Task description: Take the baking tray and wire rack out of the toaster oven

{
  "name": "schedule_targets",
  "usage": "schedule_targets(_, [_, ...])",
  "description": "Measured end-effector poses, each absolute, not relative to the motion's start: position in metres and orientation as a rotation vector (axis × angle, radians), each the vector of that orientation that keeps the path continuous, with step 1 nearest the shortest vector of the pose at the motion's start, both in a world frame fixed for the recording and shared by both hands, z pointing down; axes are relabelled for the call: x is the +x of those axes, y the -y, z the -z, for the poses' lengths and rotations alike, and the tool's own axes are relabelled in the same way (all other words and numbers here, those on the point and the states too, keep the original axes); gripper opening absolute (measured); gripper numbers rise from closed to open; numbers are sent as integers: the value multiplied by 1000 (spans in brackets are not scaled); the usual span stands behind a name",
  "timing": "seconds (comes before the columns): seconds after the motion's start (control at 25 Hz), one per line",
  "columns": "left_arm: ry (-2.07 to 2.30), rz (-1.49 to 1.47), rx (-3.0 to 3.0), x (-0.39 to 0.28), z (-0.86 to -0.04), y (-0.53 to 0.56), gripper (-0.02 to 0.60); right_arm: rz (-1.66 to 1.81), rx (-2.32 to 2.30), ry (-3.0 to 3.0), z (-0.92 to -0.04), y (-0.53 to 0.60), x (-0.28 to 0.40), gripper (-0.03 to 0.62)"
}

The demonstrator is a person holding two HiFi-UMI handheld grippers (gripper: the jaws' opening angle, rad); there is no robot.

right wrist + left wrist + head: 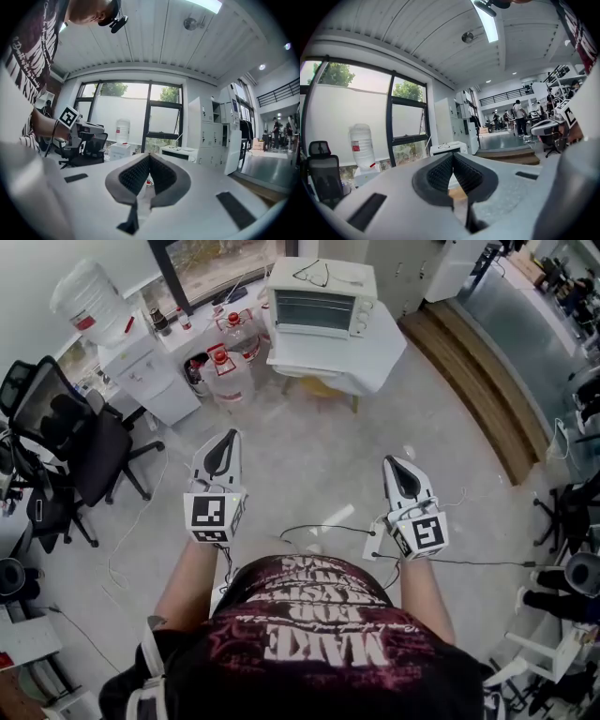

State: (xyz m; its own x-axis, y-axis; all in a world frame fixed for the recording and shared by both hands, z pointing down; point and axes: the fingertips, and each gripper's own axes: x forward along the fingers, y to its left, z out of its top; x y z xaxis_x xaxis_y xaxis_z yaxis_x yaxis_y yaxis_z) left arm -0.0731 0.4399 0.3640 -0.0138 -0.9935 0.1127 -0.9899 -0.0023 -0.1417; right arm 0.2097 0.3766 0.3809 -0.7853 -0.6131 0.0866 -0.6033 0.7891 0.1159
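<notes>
left tool (223,444) and right tool (397,470) are both held out level over the floor, each pinched fully closed with nothing in it. toaster oven (322,298) sits well ahead on the white desk (342,357), door closed.

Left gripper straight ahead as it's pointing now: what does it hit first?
Probably the toaster oven: the left gripper sights right on it, with only open floor between. Depth is unclear.
</notes>
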Motion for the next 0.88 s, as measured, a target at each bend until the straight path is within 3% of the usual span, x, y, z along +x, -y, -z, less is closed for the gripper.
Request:
schedule_targets(0.4, [-2213,332,-2197,-45,-370,-452,6,57,943,2868,-397,-382,236,2])
schedule_targets(0.88, [-2195,364,-2247,-60,-375,-425,6,6,959,2855,-414,-360,218,2])
